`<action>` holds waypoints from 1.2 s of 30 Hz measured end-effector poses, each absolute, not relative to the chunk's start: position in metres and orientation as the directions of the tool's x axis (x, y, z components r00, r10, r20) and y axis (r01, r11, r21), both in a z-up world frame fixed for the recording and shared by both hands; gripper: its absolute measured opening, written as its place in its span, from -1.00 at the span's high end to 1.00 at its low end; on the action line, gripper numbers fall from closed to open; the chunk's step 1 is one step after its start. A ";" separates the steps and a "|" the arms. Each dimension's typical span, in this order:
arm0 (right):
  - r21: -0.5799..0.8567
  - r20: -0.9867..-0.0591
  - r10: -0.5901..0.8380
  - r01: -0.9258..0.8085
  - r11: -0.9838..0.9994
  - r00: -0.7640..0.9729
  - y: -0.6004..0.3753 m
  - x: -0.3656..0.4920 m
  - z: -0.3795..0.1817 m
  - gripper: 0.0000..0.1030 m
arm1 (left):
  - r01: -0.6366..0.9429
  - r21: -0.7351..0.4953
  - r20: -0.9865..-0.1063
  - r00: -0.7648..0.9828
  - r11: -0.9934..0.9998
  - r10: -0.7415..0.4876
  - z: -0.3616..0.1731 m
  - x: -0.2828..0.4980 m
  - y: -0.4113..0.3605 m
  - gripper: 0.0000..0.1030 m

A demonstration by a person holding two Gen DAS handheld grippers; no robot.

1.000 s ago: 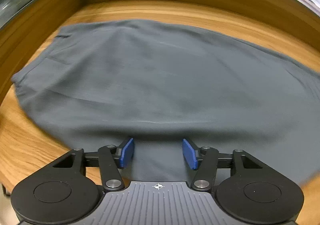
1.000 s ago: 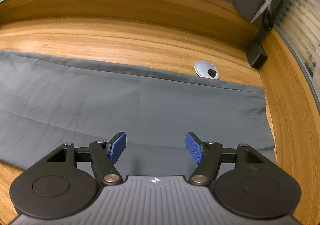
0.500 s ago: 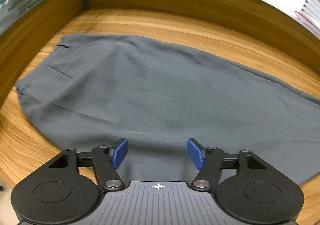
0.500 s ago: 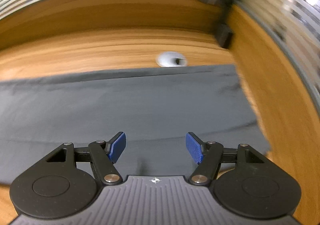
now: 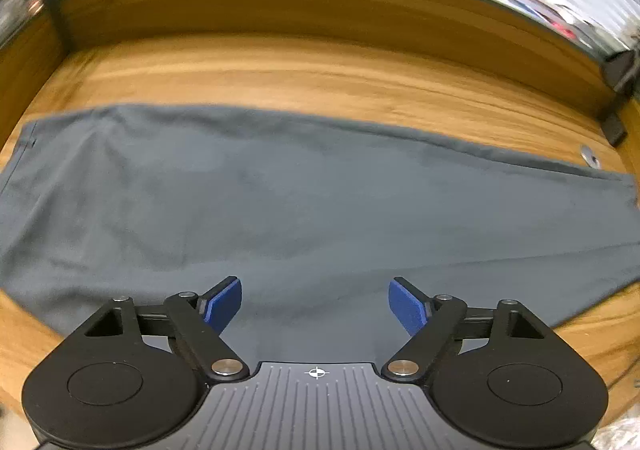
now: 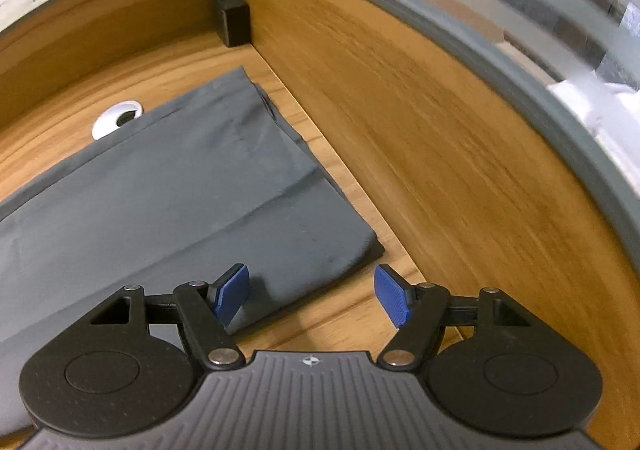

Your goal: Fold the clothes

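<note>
Left claw (image 5: 315,304) hung over the near edge of the garment, jaws opening, cloth beneath but nothing pinched between the blue pads (image 5: 222,304). Right claw (image 6: 311,296) likewise spread and widening a little — one pad over the cloth's near corner, the other over bare wood, gripping nothing.

Largest first: wooden counter (image 5: 320,74), walled by a wood partition (image 6: 420,122) on the right. Next, dark grey trousers (image 5: 320,202) lying flat across that counter, already doubled leg on leg, long axis running left to right in the left wrist view; waist end off to the left, cuff end (image 6: 288,154) stopping just short of the partition. Smallest: a round cable grommet (image 6: 117,118) peeking from behind the far edge, touching or partly covered.

Judged from this: cuff end nearer the right claw, so probably that one to lift it and carry it along the long axis toward the waist.
</note>
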State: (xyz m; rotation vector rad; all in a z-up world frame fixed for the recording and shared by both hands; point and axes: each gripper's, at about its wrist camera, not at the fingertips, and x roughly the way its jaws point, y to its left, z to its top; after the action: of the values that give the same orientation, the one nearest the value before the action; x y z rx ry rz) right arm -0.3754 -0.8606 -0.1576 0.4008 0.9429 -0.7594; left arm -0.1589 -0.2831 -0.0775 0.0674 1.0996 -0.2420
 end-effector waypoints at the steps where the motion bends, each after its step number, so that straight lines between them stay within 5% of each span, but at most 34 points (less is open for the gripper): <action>1: -0.004 -0.840 -0.398 0.730 0.684 0.369 -0.862 -0.374 -0.160 -0.44 | 0.239 -0.059 -0.887 0.432 0.969 -0.161 -0.075 -0.158 -0.289 -0.63; 13: 0.056 -0.814 -0.413 0.763 0.644 0.409 -0.883 -0.367 -0.170 -0.38 | 0.329 0.015 -0.893 0.428 0.944 -0.135 -0.066 -0.150 -0.330 -0.64; 14: 0.058 -0.809 -0.417 0.761 0.646 0.415 -0.883 -0.366 -0.170 -0.32 | 0.332 0.015 -0.895 0.425 0.943 -0.136 -0.067 -0.150 -0.332 -0.64; 16: 0.062 -0.799 -0.423 0.758 0.649 0.427 -0.884 -0.365 -0.170 0.34 | 0.340 0.012 -0.897 0.418 0.940 -0.140 -0.069 -0.149 -0.334 -0.64; 18: 0.092 -0.800 -0.394 0.741 0.665 0.452 -0.886 -0.360 -0.167 0.61 | 0.345 0.005 -0.899 0.412 0.939 -0.147 -0.070 -0.149 -0.336 -0.64; 25: 0.108 -0.738 -0.332 0.589 0.801 0.587 -0.853 -0.341 -0.120 0.67 | 0.321 -0.100 -0.902 0.370 0.942 -0.222 -0.071 -0.139 -0.330 -0.64; 36: 0.197 -0.738 0.088 0.089 0.976 0.669 -0.717 -0.263 -0.088 0.68 | 0.293 -0.260 -0.883 0.314 0.920 -0.350 -0.079 -0.137 -0.316 -0.64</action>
State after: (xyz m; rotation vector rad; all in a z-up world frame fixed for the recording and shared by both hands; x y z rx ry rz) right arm -0.2629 -0.7166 -0.0885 0.2248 0.8399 -0.0008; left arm -0.1373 -0.3165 -0.0786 -0.0549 1.1775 -0.4242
